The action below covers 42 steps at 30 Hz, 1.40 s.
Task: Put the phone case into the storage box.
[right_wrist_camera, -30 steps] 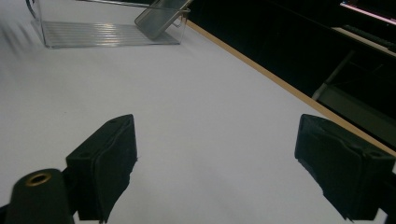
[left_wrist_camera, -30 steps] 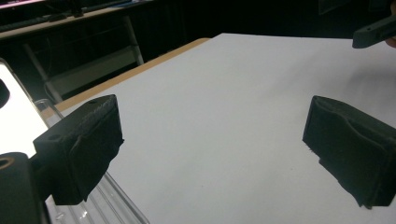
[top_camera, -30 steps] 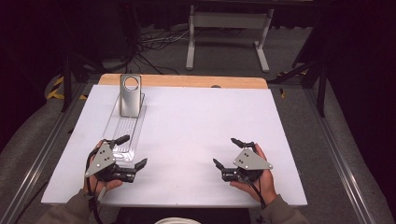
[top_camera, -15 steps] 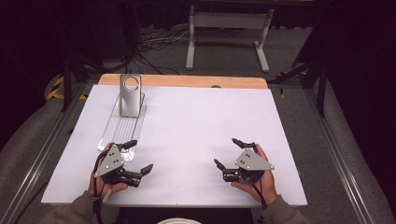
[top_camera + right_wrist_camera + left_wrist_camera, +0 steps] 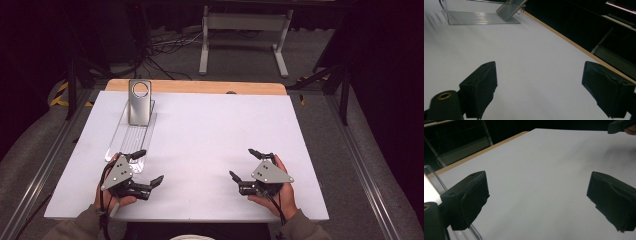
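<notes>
My left gripper point(image 5: 146, 167) has slid right and nearer me, off the clear tray point(image 5: 131, 141); the right gripper point(image 5: 247, 164) has barely shifted. Both jaws gape, holding nothing. The tray with its metal stand point(image 5: 139, 102) sits untouched at the desk's point(image 5: 210, 135) far left, so I judge nothing's begun.

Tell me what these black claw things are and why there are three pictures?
A person sits at a white table and holds a pinching tool, called a gripper, in each hand: the left gripper and the right gripper. One camera looks down from above. The other two cameras ride on the grippers, so you see each one's two black jaws poking up from the bottom. Both grippers are open and hold nothing. On the table lies a clear plastic tray with a grey metal piece with a round hole standing at its far end.
</notes>
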Tool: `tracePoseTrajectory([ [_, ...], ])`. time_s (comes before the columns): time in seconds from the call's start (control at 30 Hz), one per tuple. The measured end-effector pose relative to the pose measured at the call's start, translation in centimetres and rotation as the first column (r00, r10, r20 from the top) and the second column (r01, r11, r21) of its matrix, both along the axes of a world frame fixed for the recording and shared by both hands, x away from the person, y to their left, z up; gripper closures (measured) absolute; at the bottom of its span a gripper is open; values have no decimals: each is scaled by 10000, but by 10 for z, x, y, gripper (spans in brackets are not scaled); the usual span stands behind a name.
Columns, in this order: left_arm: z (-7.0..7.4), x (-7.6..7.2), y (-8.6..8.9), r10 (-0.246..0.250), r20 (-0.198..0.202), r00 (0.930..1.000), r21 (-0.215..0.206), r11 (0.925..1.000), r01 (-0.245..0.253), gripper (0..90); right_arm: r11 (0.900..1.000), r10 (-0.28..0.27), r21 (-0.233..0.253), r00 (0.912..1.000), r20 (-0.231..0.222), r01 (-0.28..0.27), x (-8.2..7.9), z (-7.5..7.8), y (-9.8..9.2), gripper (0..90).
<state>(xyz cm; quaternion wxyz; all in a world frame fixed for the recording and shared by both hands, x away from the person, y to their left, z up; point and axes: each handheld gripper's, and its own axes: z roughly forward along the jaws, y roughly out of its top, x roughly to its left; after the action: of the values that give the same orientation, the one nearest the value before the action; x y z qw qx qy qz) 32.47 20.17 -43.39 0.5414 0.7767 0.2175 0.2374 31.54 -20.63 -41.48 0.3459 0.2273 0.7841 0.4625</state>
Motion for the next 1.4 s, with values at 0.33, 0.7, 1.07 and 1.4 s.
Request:
tracePoseTrajectory([
  [0.33,2,-1,3,-38,101,9999,-89,10000,39,46,9999,-7,-141,10000,7,7,0,-1,4,138],
  [0.7,2,0,2,-34,110,9999,7,10000,34,48,10000,-3,-98,10000,-12,3,0,-1,2,138],
  [1.07,0,1,0,-71,-14,10000,83,9999,71,48,9999,-92,-41,10000,12,92,1,-2,1,144],
  [1.4,1,2,1,-66,33,10000,115,9999,66,48,9999,-126,-63,9999,-7,126,1,-3,0,144],
])
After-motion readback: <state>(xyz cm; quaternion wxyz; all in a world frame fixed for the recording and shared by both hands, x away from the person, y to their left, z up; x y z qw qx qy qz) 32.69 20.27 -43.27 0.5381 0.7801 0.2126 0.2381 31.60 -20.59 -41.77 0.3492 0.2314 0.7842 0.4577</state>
